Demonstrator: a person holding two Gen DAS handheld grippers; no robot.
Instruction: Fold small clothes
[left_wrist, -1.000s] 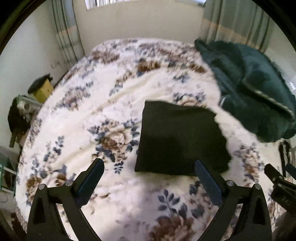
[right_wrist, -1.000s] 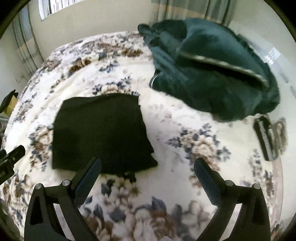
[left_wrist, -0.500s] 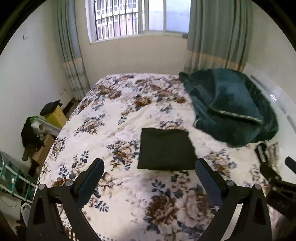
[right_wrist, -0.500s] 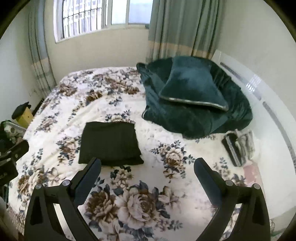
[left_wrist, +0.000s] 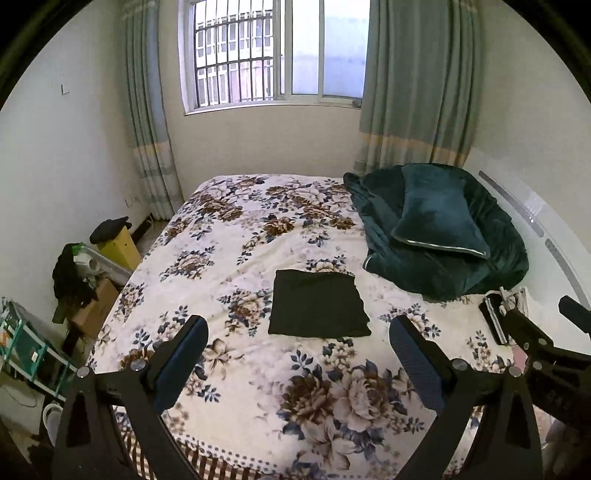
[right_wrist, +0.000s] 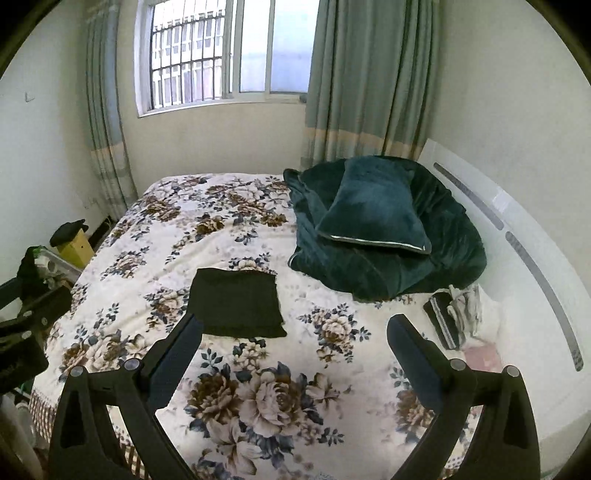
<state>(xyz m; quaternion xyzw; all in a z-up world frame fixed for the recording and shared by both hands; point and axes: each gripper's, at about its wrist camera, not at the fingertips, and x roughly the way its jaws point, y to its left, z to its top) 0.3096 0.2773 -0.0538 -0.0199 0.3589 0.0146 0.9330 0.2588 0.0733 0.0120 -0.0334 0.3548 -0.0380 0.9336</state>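
A black garment (left_wrist: 318, 304) lies folded into a flat rectangle in the middle of the floral bedspread (left_wrist: 236, 236); the right wrist view shows the same garment (right_wrist: 236, 303) left of centre. My left gripper (left_wrist: 297, 343) is open and empty, held well back above the bed's near edge. My right gripper (right_wrist: 295, 341) is open and empty too, equally far back from the cloth. The right gripper's body (left_wrist: 539, 343) shows at the right edge of the left wrist view.
A dark teal blanket and pillow (left_wrist: 436, 229) are heaped at the bed's right by a white headboard (right_wrist: 517, 236). Small folded items (right_wrist: 456, 314) lie near it. Boxes and clutter (left_wrist: 92, 266) crowd the floor on the left. A barred window (left_wrist: 273, 51) and curtains stand behind.
Both grippers have pulled far back and up from the folded black garment, so the whole bed, window and walls have come into view. The garment lies unmoved.
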